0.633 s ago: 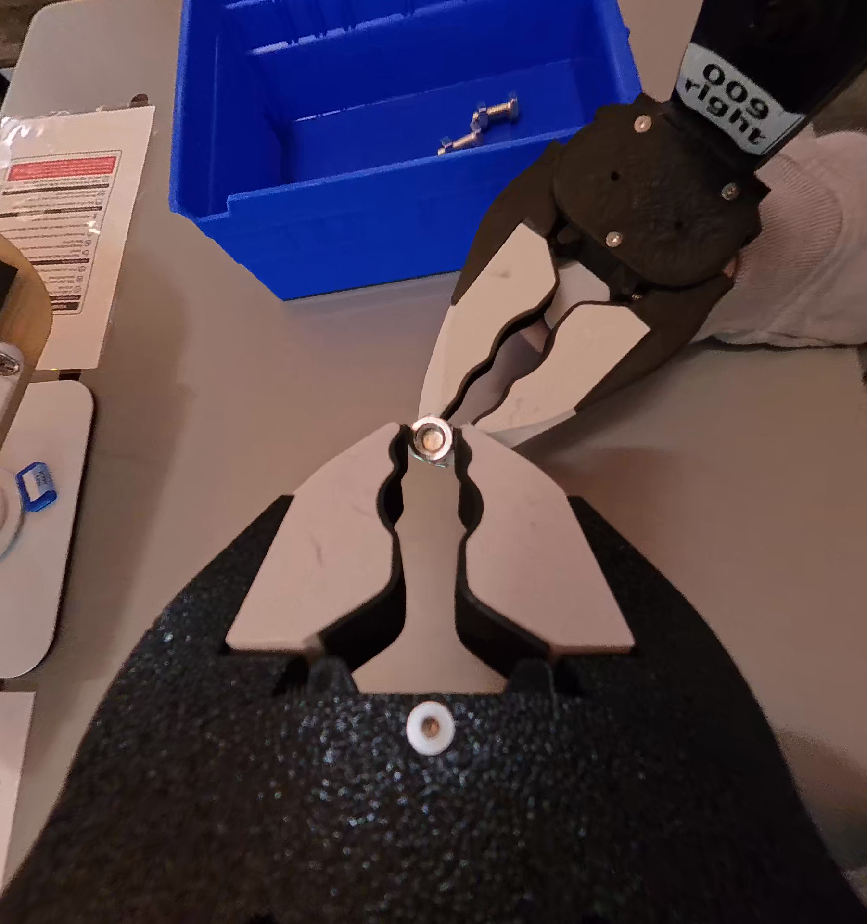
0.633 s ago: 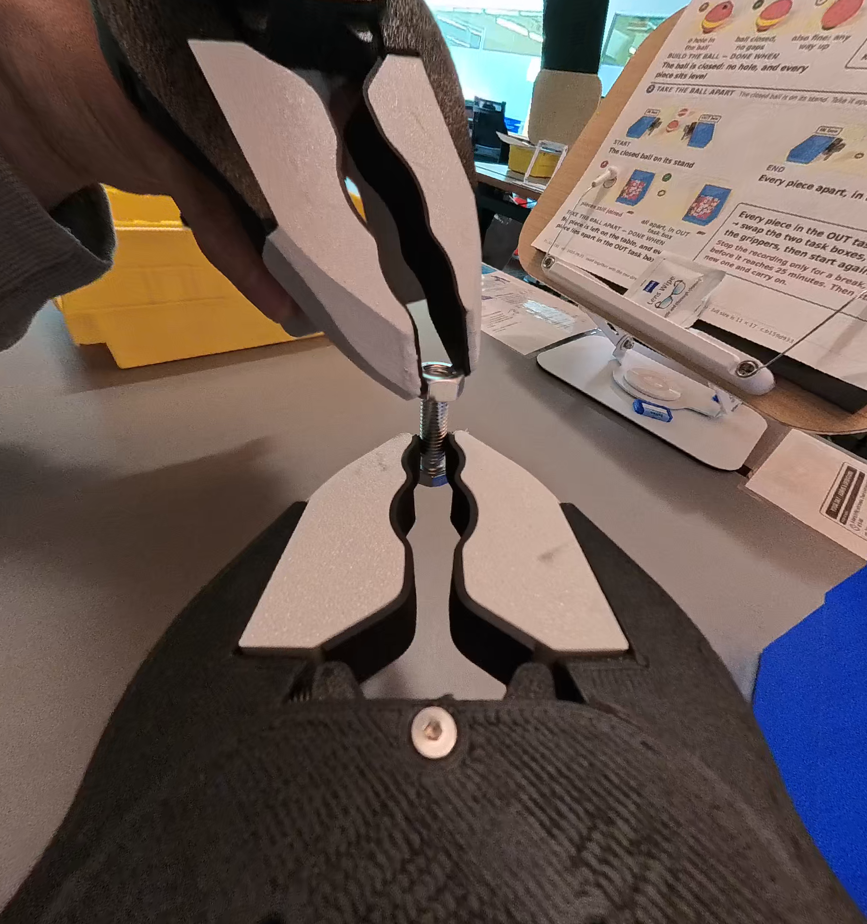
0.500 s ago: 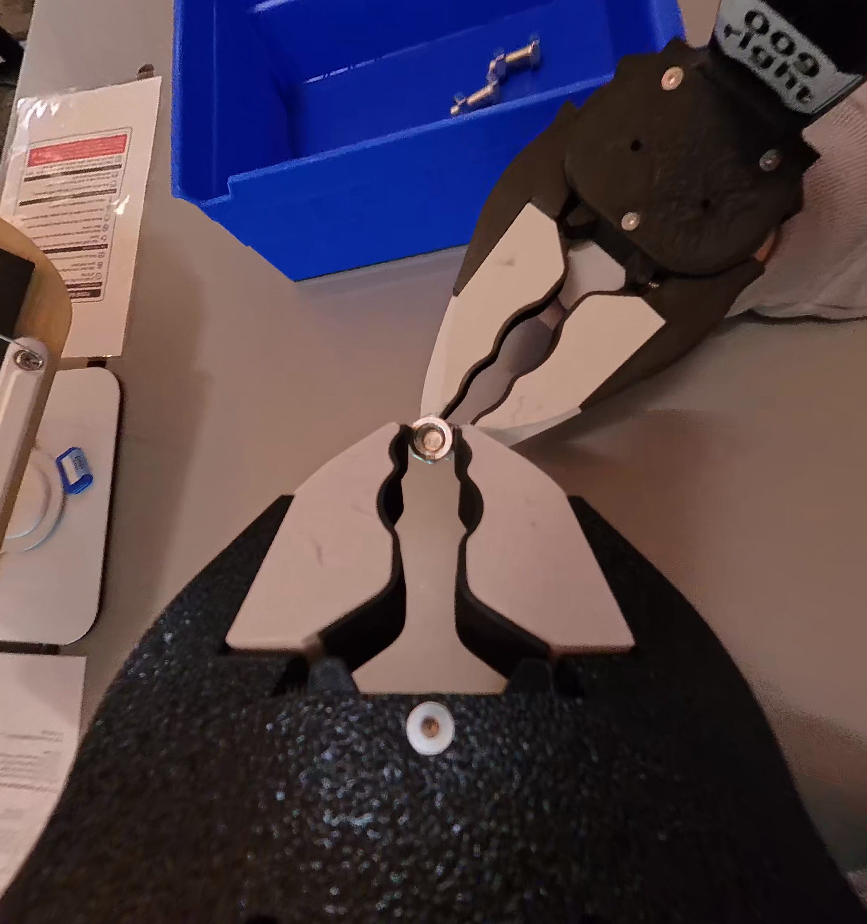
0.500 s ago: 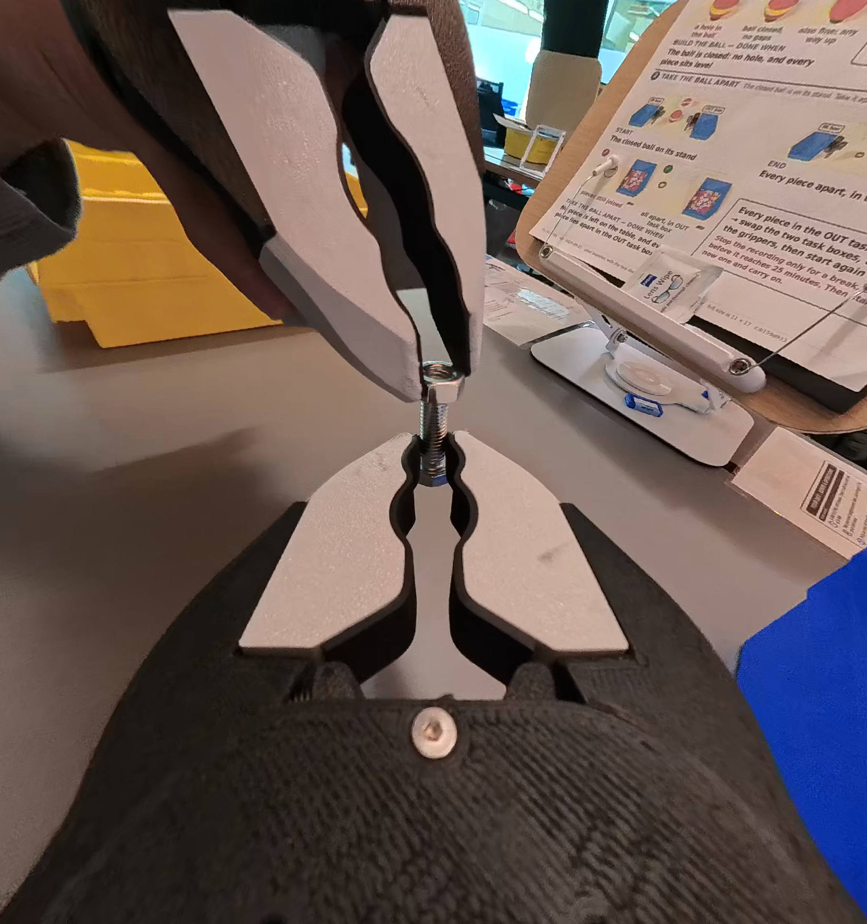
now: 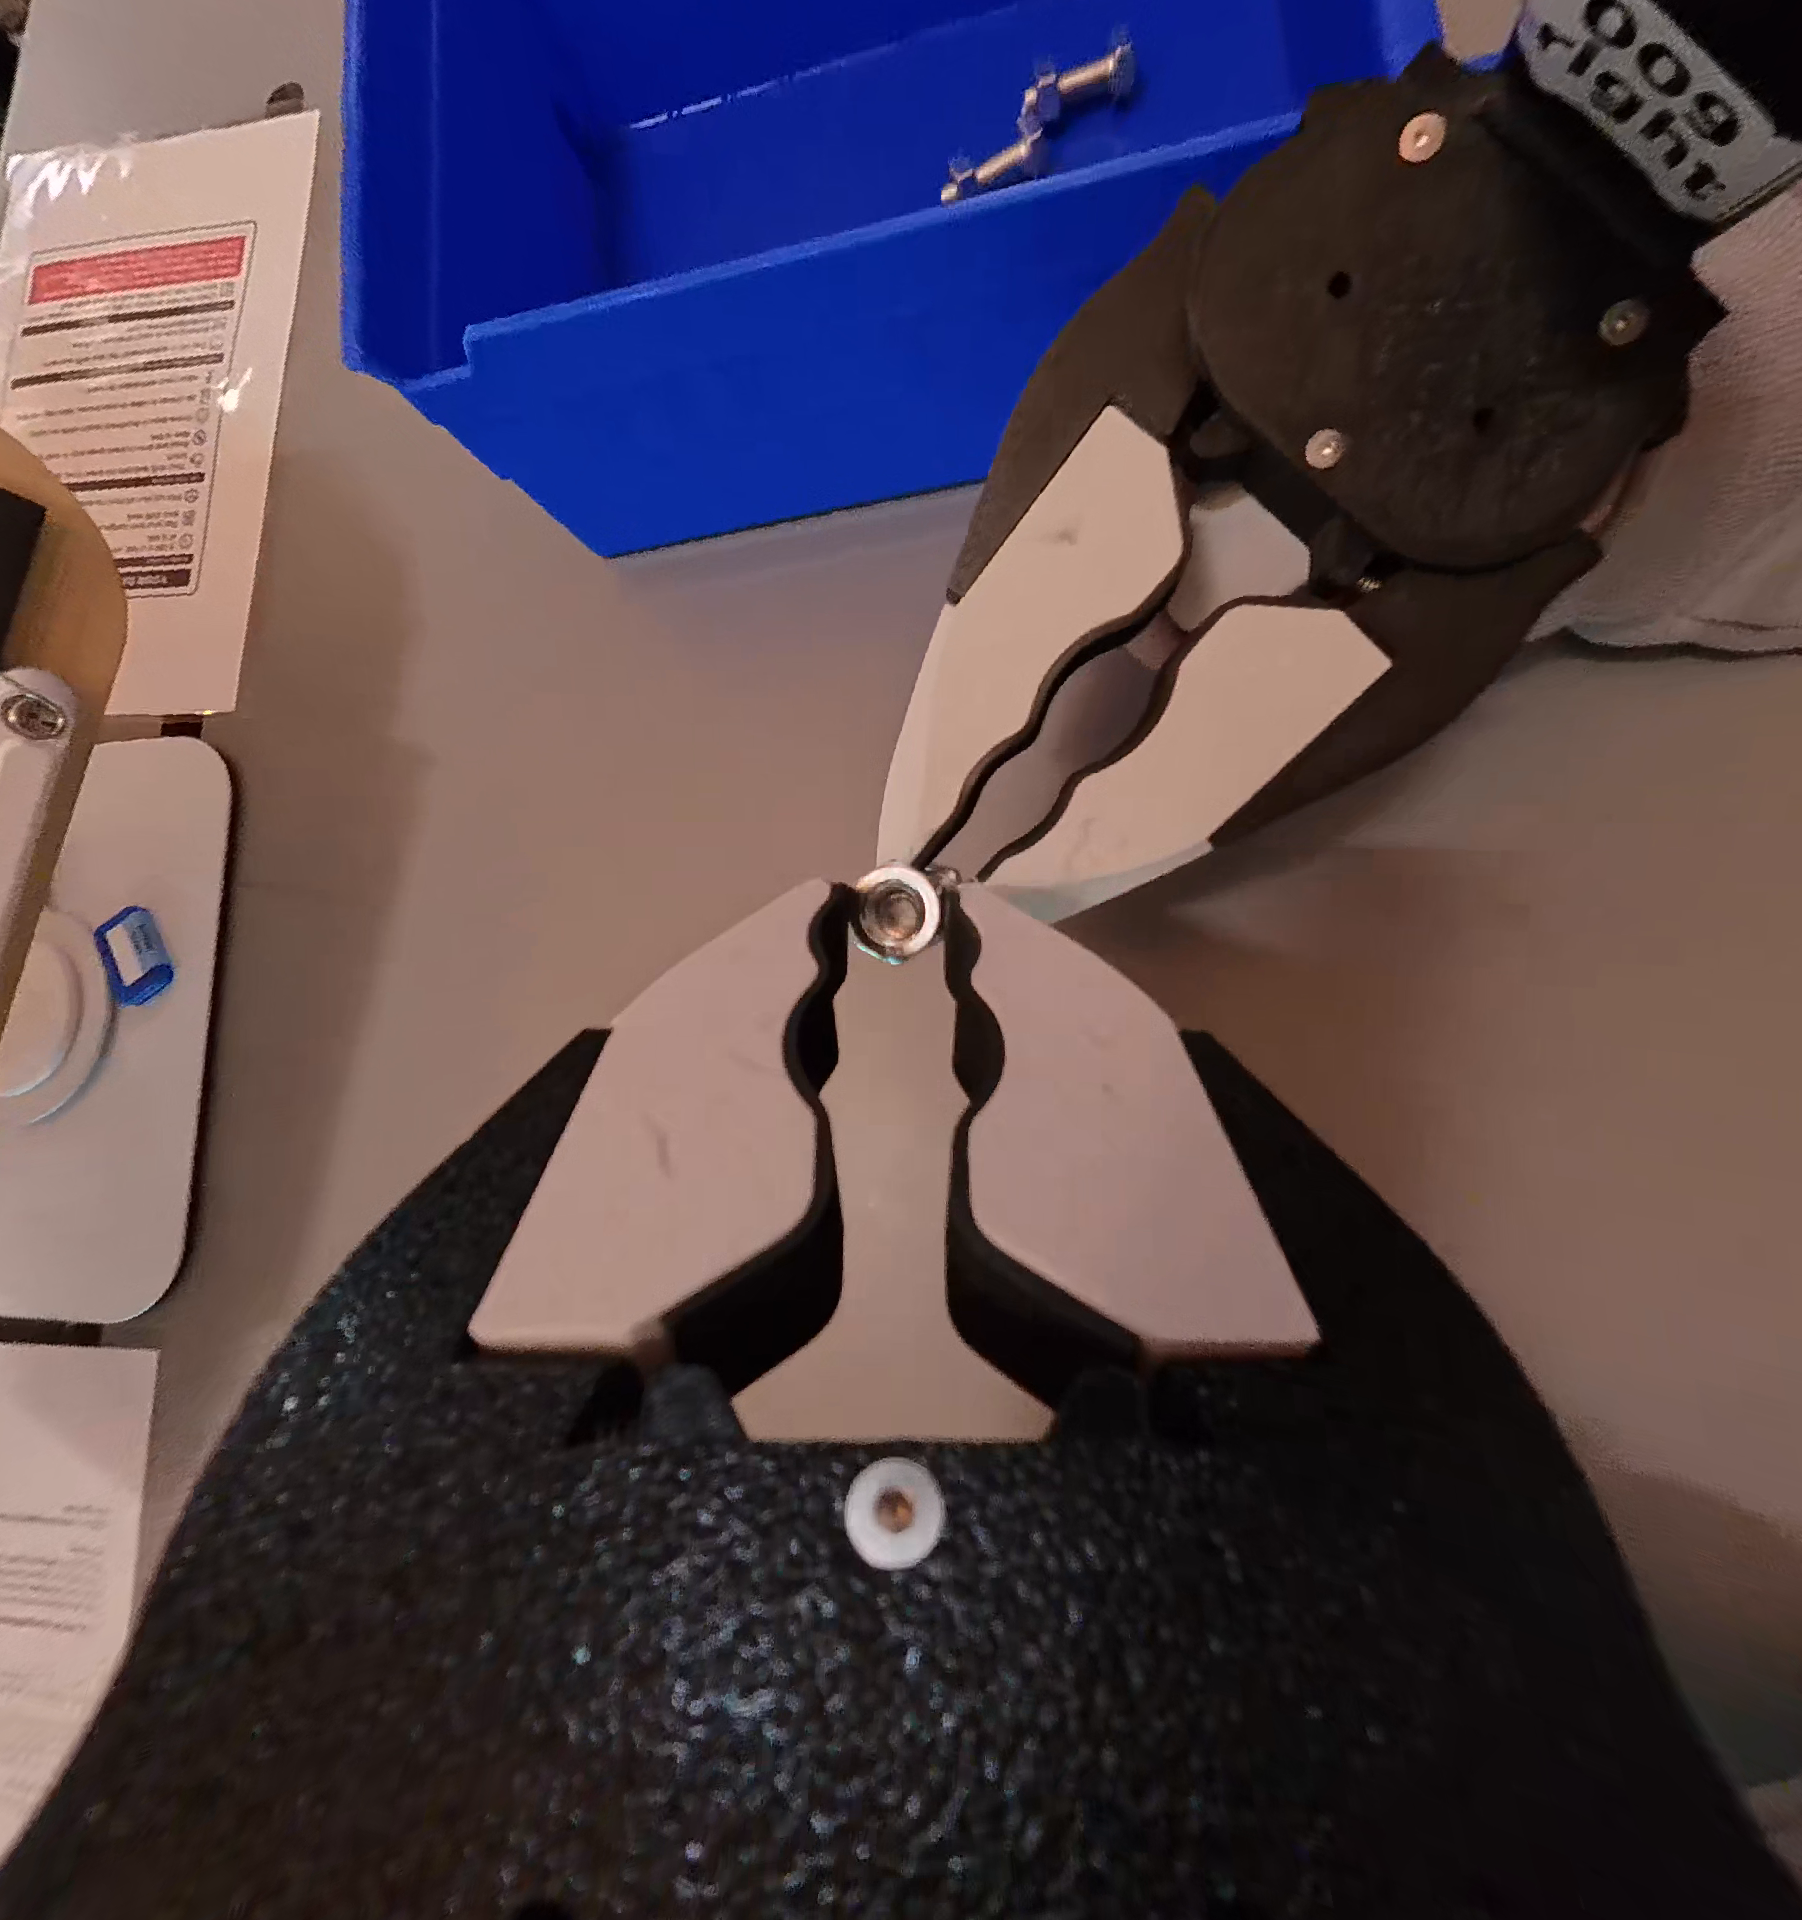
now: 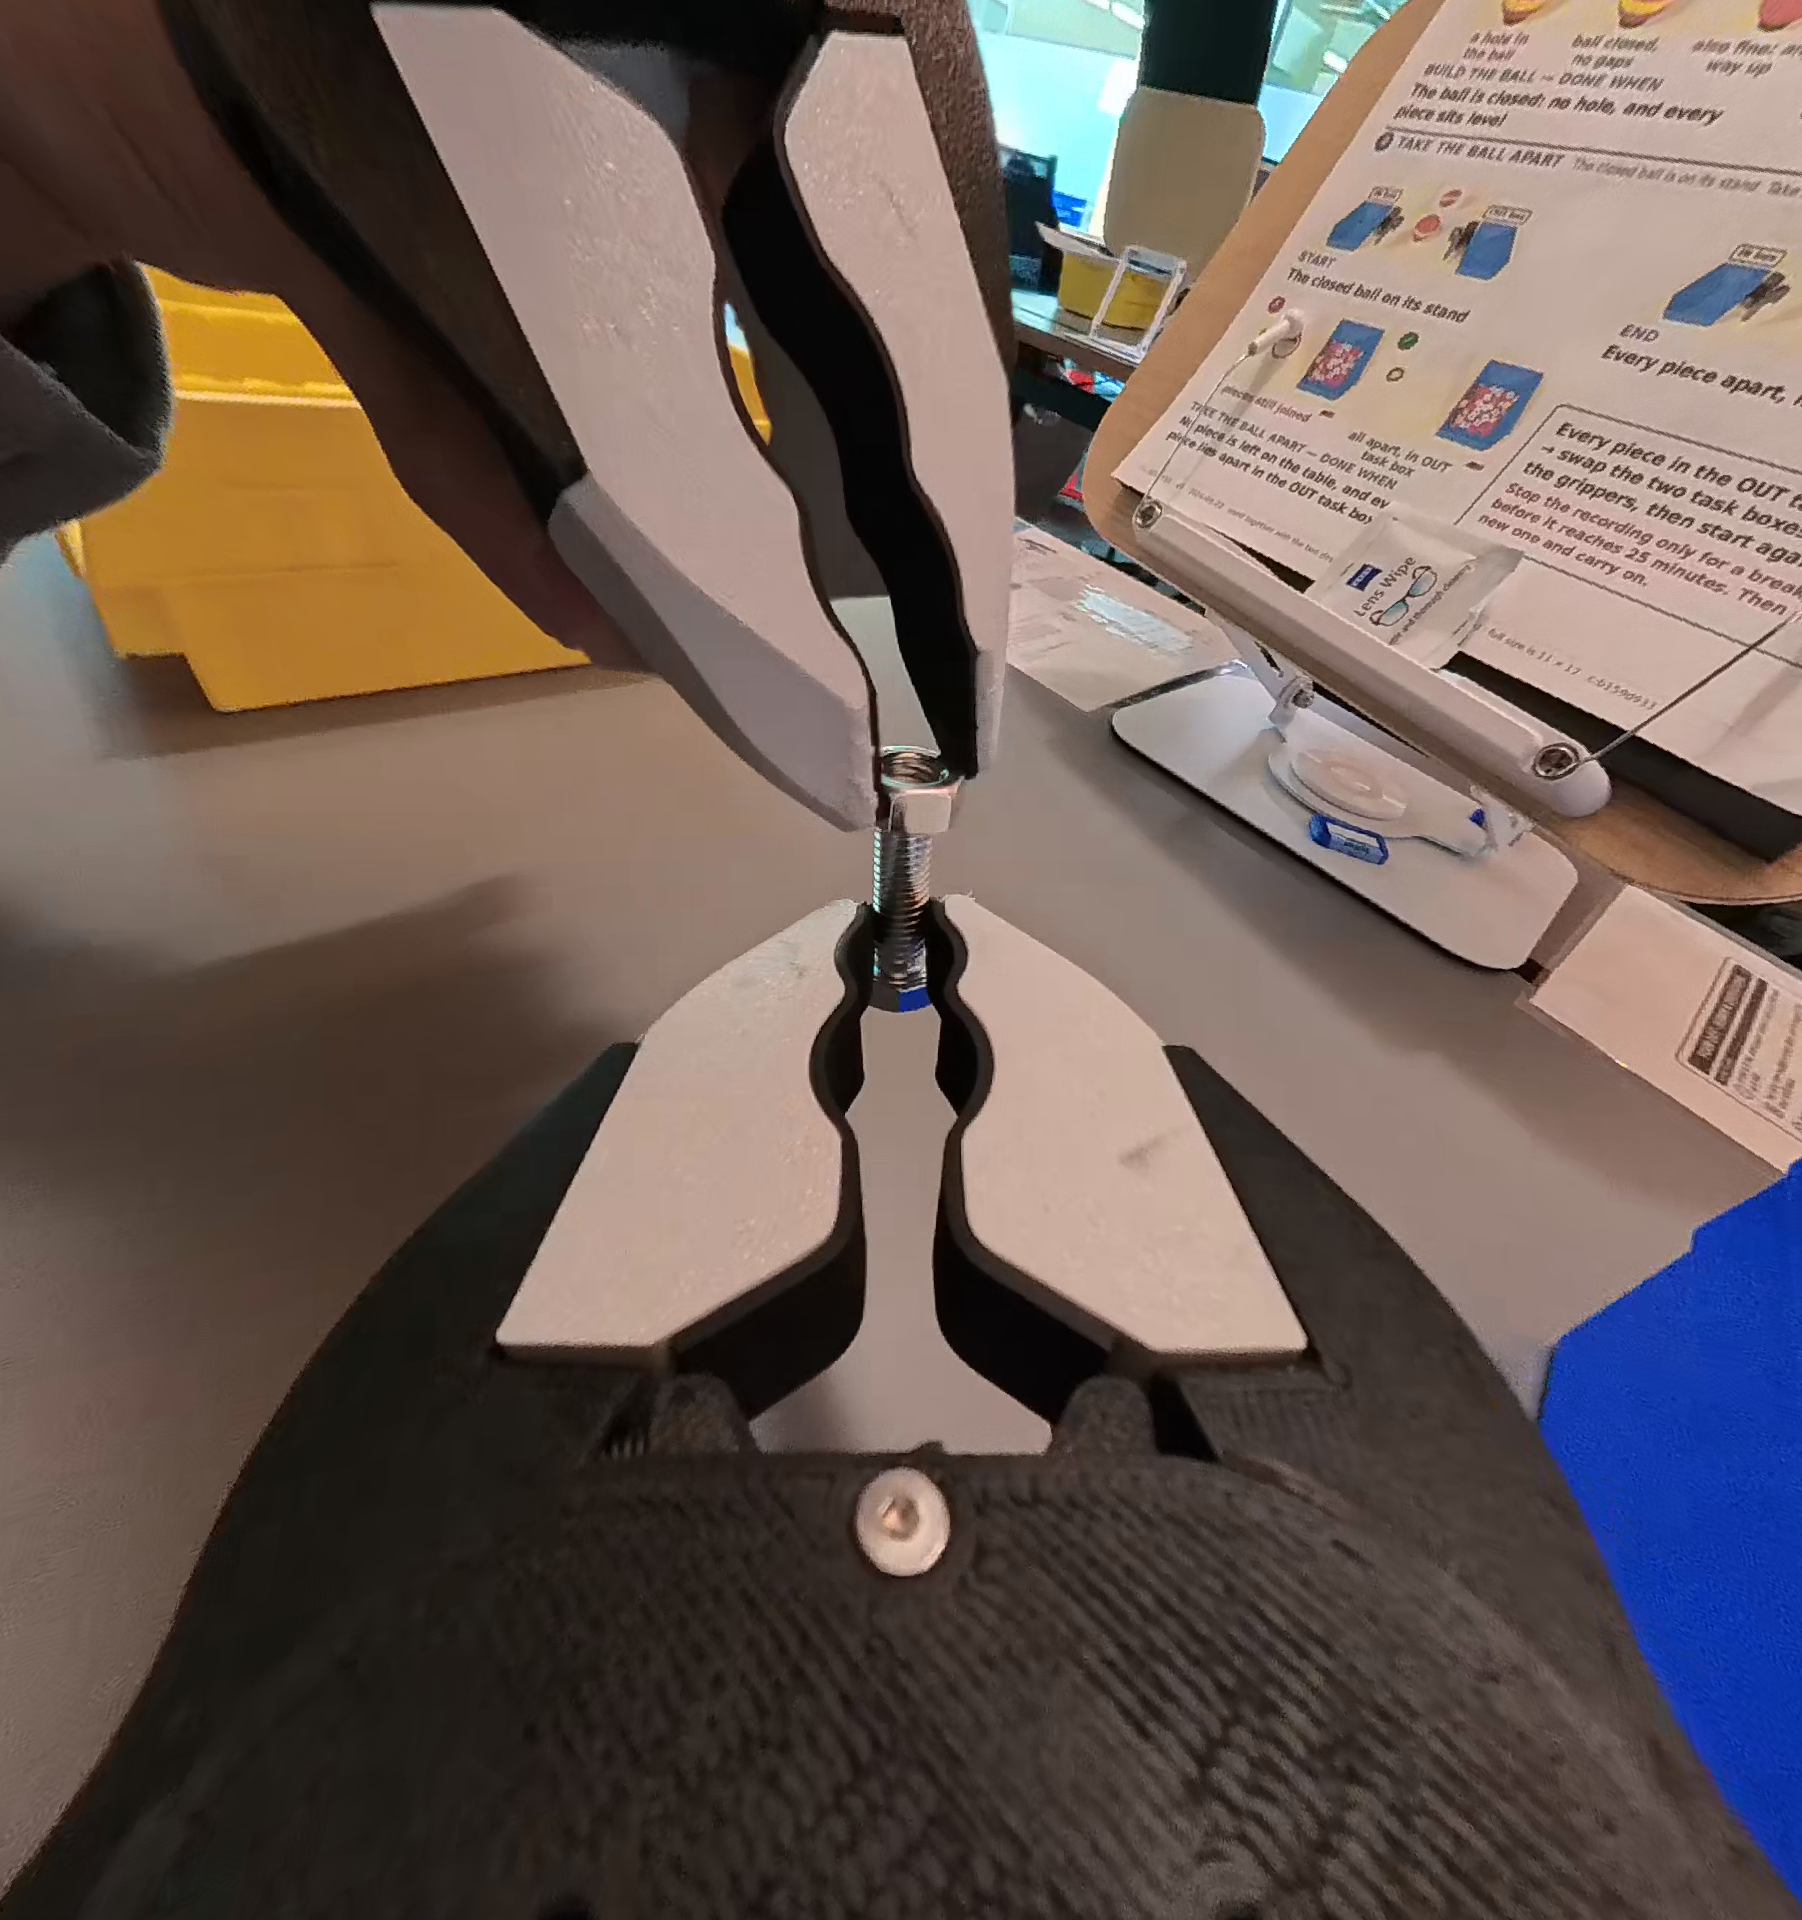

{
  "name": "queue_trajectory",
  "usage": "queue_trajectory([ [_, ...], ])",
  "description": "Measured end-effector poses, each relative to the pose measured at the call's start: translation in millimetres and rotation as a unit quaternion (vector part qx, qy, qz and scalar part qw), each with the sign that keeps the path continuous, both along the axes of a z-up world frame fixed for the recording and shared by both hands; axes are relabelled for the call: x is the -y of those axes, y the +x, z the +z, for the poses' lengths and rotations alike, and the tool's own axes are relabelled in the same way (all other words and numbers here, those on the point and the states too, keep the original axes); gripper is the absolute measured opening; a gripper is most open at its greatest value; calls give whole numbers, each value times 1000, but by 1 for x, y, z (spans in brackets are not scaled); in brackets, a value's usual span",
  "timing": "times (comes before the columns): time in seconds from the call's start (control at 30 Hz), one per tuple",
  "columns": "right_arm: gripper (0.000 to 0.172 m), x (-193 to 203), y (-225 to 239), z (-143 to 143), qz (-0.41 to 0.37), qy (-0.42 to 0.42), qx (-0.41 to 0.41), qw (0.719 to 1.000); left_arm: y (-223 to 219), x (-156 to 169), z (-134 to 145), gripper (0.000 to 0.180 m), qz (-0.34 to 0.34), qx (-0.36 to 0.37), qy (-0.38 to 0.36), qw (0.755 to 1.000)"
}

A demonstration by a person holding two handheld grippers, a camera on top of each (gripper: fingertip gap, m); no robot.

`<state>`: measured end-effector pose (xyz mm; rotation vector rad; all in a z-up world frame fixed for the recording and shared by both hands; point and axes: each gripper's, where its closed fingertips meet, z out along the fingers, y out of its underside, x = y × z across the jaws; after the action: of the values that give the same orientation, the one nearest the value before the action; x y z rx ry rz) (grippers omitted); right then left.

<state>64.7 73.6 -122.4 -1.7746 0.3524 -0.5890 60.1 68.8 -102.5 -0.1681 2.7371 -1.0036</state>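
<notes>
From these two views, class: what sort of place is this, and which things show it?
Probably a workshop or lab bench: a grey table with blue and yellow parts bins, an instruction sheet on a stand, and two hand-held grippers gripping a nut and bolt.

1. The bolt (image 6: 899, 914) stands upright over the table (image 6: 253, 935), its lower end between the right gripper (image 6: 902, 914) fingertips.
2. The nut (image 6: 912, 784) sits on the bolt's top end, pinched in the left gripper (image 5: 897, 914), which comes down from above.
3. In the left wrist view, the bin (image 5: 772, 395) sits behind both grippers, with loose bolts (image 5: 1032, 135) lying in its rear compartment.
4. A laminated sheet (image 5: 138, 416) lies left of the bin.
5. In front of that sheet is the document stand (image 6: 1499, 582), with a small clip (image 6: 1349, 836) on its base plate.
6. In the right wrist view, a second bin (image 6: 284, 540) sits far left, behind the left gripper.
</notes>
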Motion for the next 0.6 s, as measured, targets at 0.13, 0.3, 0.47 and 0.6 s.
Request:
queue_trajectory([
  [0.13,9,-1,-2,3,10,26,-16,1000,-1,1,3,16,-5,-13,-24,1000],
  [0.3,9,0,-2,5,11,36,-20,999,-1,2,1,17,-6,-15,-21,1000],
  [0.47,9,0,-1,6,11,44,-26,999,-1,3,-1,18,-8,-14,-17,1000],
  [0.6,9,1,-2,8,18,57,-37,998,-1,4,0,18,-9,-12,-23,1000],
])
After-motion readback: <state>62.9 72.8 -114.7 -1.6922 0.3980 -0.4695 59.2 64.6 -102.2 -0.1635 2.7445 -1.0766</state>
